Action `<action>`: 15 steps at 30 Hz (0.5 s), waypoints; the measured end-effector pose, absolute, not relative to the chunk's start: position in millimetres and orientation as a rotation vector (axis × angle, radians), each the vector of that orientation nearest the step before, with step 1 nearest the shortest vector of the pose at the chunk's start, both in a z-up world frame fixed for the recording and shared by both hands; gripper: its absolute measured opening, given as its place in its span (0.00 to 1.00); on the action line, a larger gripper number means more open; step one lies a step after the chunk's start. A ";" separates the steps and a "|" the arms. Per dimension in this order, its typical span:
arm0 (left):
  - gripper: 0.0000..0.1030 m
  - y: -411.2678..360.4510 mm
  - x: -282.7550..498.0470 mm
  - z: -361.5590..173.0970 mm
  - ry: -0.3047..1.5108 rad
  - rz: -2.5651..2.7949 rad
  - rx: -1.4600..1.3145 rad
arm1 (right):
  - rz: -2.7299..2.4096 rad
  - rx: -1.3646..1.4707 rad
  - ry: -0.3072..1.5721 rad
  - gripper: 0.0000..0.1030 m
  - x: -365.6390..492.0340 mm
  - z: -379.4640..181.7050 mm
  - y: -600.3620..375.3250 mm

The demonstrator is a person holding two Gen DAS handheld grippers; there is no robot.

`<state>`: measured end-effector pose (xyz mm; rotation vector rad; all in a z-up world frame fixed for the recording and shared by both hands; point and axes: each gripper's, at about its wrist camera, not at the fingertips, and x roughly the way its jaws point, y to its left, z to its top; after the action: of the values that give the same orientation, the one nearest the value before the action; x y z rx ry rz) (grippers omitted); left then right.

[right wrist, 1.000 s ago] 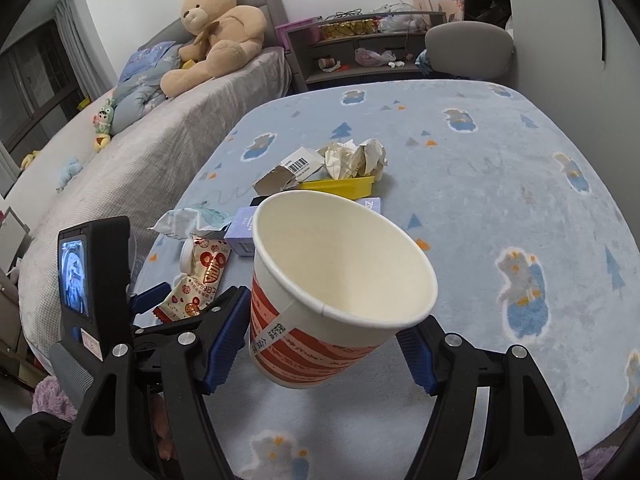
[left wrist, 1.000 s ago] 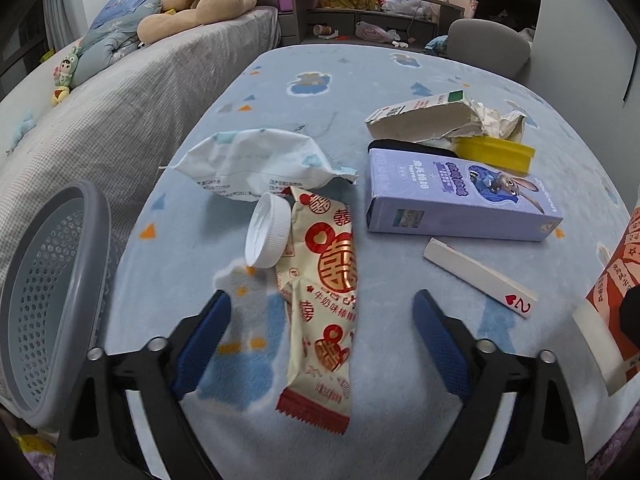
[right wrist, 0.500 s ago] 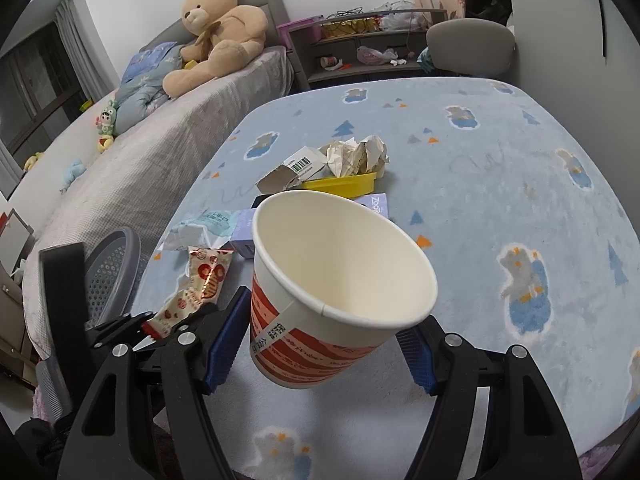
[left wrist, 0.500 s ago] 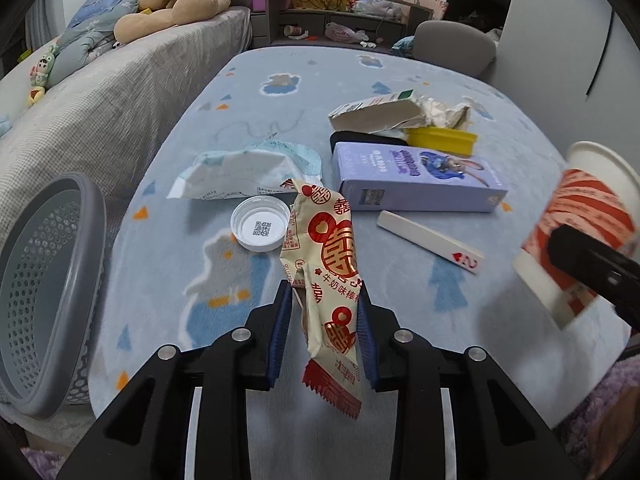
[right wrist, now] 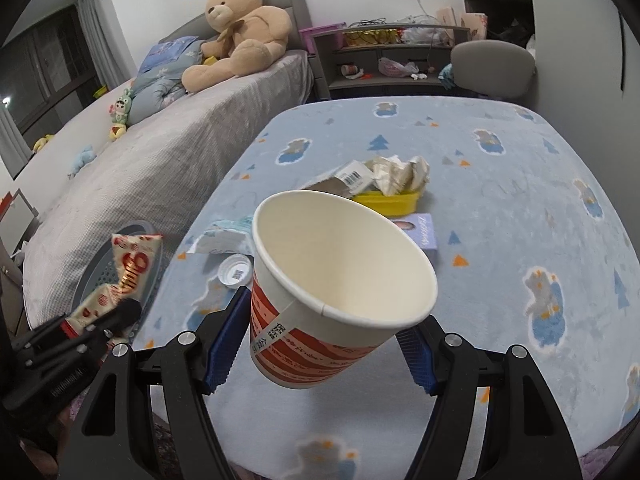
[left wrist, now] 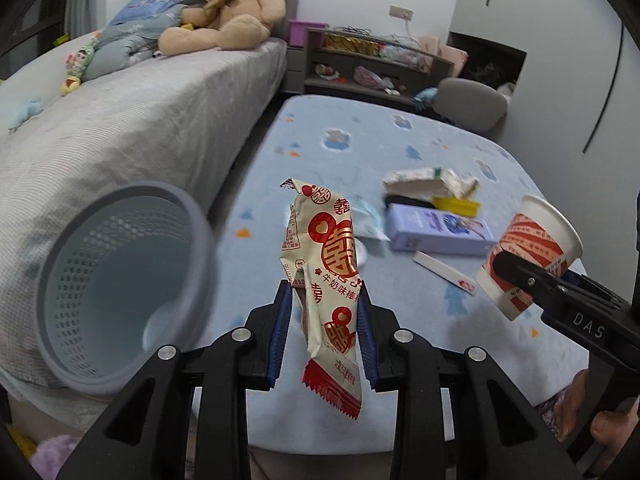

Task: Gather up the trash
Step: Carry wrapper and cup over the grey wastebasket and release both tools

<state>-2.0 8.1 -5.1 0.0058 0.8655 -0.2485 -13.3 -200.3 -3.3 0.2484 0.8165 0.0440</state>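
Cream-and-red foil snack wrapper (left wrist: 326, 280) clamped upright in left claw (left wrist: 324, 336), grey mesh basket (left wrist: 116, 280) at nine o'clock; right claw (right wrist: 320, 340) clamped on red-striped paper cup (right wrist: 340, 292).

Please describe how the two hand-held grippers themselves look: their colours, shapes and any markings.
The left hand-held gripper and the right hand-held gripper look alike: black plastic arms that fork towards two fingers, with round silver screws at the joints. The finger pads are blue and ribbed. In the left wrist view, the right gripper's side shows the pale letters "DAS". No cables or sleeves are visible.
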 end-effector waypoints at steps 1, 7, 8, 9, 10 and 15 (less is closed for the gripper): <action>0.29 15.9 0.2 -2.5 0.859 -0.234 0.004 | 0.055 0.245 0.816 0.66 -10.3 -1.6 -194.7; 0.30 64.8 15.7 8.7 0.835 -0.161 -0.008 | 0.135 0.198 0.795 0.66 12.5 12.8 -154.2; 0.29 73.0 17.2 9.1 0.835 -0.149 -0.015 | 0.149 0.193 0.790 0.66 16.5 14.8 -147.8; 0.29 83.0 20.2 9.1 0.837 -0.133 -0.025 | 0.167 0.189 0.787 0.66 21.9 16.6 -140.1; 0.29 92.6 23.1 8.7 0.840 -0.115 -0.032 | 0.182 0.185 0.785 0.66 25.9 17.4 -133.3; 0.29 129.8 36.8 8.4 0.837 -0.038 -0.029 | 0.274 0.158 0.791 0.66 53.2 17.8 -88.1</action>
<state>36.9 129.8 8.4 -0.0291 0.8374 -0.0377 53.2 -88.1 17.8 0.1578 0.7909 0.2744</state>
